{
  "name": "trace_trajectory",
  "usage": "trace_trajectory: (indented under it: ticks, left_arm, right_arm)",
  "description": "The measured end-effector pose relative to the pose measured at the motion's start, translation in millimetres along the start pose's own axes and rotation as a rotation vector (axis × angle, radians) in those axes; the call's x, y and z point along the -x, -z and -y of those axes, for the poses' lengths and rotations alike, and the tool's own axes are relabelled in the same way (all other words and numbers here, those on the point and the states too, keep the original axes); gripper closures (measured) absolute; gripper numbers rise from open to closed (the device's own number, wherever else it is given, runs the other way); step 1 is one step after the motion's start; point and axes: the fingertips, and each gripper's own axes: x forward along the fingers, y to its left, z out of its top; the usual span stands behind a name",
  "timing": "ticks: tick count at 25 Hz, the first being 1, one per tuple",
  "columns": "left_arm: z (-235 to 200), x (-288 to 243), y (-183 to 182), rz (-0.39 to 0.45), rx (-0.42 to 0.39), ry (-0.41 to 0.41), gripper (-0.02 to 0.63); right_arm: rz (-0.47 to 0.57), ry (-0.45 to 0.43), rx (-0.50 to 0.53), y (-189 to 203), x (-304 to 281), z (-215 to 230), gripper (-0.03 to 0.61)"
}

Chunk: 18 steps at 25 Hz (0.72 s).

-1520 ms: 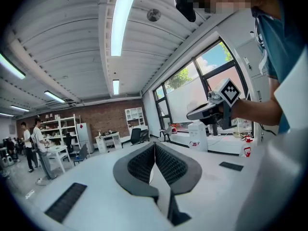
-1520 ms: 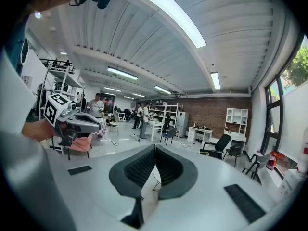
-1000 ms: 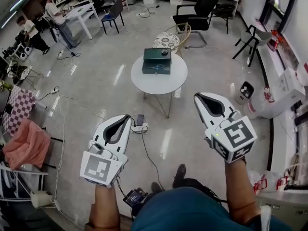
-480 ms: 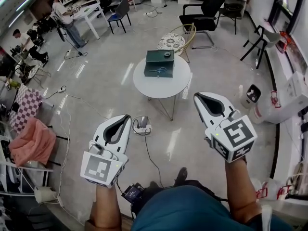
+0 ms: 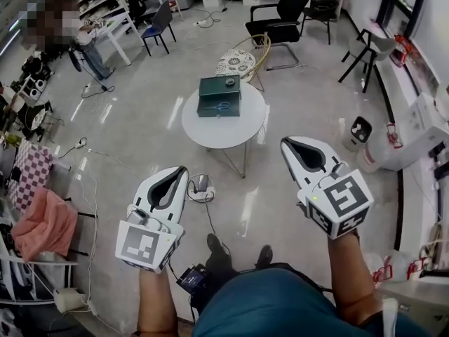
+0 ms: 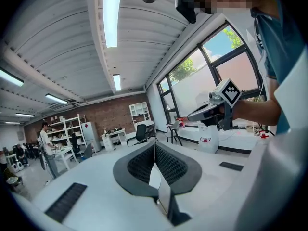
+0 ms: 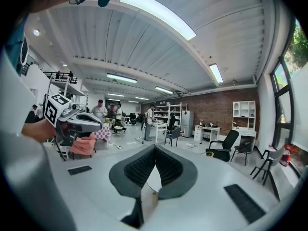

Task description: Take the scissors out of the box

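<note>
The left claw point(image 5: 181, 171) is clenched, its ribbed black pads meeting at the tips with nothing caught between them. The right claw point(image 5: 286, 141) is clenched in the same way and is just as empty. Both are held out over the floor point(image 5: 140, 139), side by side and apart from each other. Ahead of them, between their two lines and well apart from both, stands a round white table point(image 5: 210, 136). A dark green box point(image 5: 217, 88) sits on the table's far half. The scissors point(image 5: 222, 107) lie in the part of the box nearer the claws, untouched. At this range they are small, showing only as a pale blue shape against the dark green. A small round dark object rests on the box's farther part, and it cannot be told whether that part is a lid folded back. Beyond the table stands a chair point(image 5: 242, 62) with a patterned seat.
</note>
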Motion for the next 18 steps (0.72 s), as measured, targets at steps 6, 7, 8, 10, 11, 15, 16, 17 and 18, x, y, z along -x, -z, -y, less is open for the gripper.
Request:
trace_trajectory:
  ticks: [6, 7, 8, 10, 11, 15, 16, 17, 18]
  left_arm:
    - [-41, -21, 12, 0.029, 0.005, 0.055, 0.594]
    - [-52, -22, 13, 0.035, 0.005, 0.067, 0.594]
    - [-62, -23, 14, 0.041, 0.006, 0.077, 0.594]
    - [-85, -27, 20, 0.052, 0.011, 0.097, 0.594]
    - [-96, -29, 24, 0.056, 0.012, 0.106, 0.594]
    - [-134, -34, 37, 0.060, 0.008, 0.141, 0.594]
    - [-145, -35, 39, 0.062, 0.010, 0.147, 0.594]
    - [-156, -36, 41, 0.065, 0.013, 0.151, 0.594]
    - [-167, -38, 43, 0.068, 0.017, 0.155, 0.594]
  right_arm:
    - [-0.023, 0.074, 0.008, -5, -26, -1, 0.542]
    - [-0.027, 0.089, 0.007, -8, -31, -4, 0.543]
    - [-0.032, 0.103, 0.007, -10, -38, -8, 0.543]
    - [-0.039, 0.129, 0.007, -14, -55, -14, 0.543]
    - [-0.041, 0.140, 0.006, -15, -65, -17, 0.543]
    - [-0.054, 0.172, -0.001, -19, -98, -31, 0.543]
    - [-0.058, 0.178, -0.001, -21, -106, -35, 0.543]
    - [-0.063, 0.185, 0.000, -23, -114, -38, 0.543]
    - [-0.067, 0.192, -0.001, -26, -123, -41, 0.543]
